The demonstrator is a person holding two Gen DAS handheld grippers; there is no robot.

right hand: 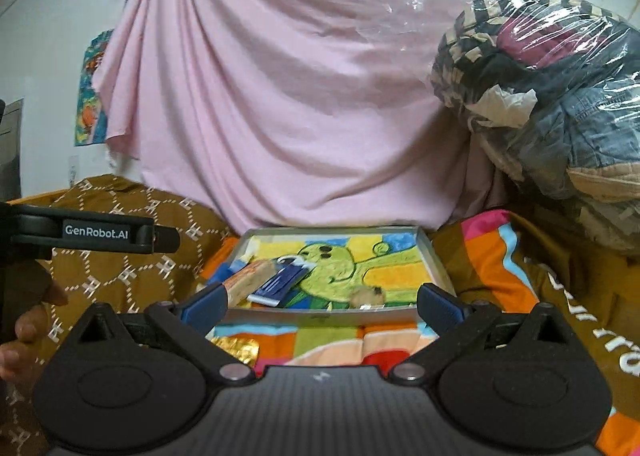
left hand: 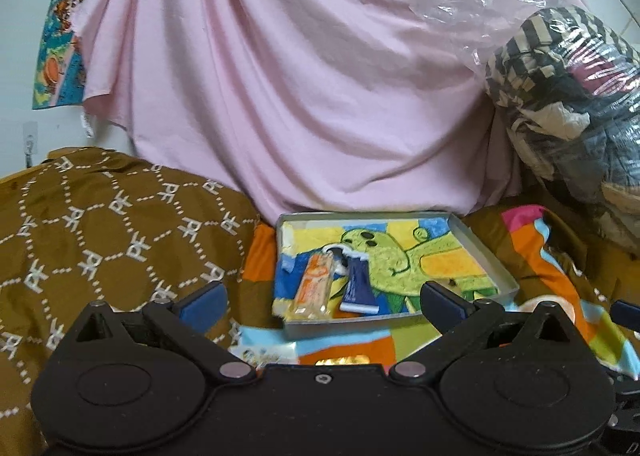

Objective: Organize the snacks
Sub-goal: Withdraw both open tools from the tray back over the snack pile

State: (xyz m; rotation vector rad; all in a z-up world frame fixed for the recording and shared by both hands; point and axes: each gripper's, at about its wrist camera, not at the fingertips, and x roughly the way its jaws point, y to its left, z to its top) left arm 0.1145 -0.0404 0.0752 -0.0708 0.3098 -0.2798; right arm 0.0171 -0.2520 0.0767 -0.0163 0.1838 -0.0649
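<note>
A shallow grey tray lined with a bright cartoon cloth lies on the bed ahead. In its left part an orange snack packet and a dark blue packet lie side by side. A small brown snack sits near the tray's front wall. A gold-wrapped snack lies on the blanket in front of the tray. My left gripper hangs open short of the tray with nothing between its fingers. My right gripper is likewise open and holds nothing.
A pink sheet hangs behind the tray. A brown patterned cloth covers the left. A plastic-wrapped bundle of clothes is piled at the right. The left gripper's body and a hand show at the left edge.
</note>
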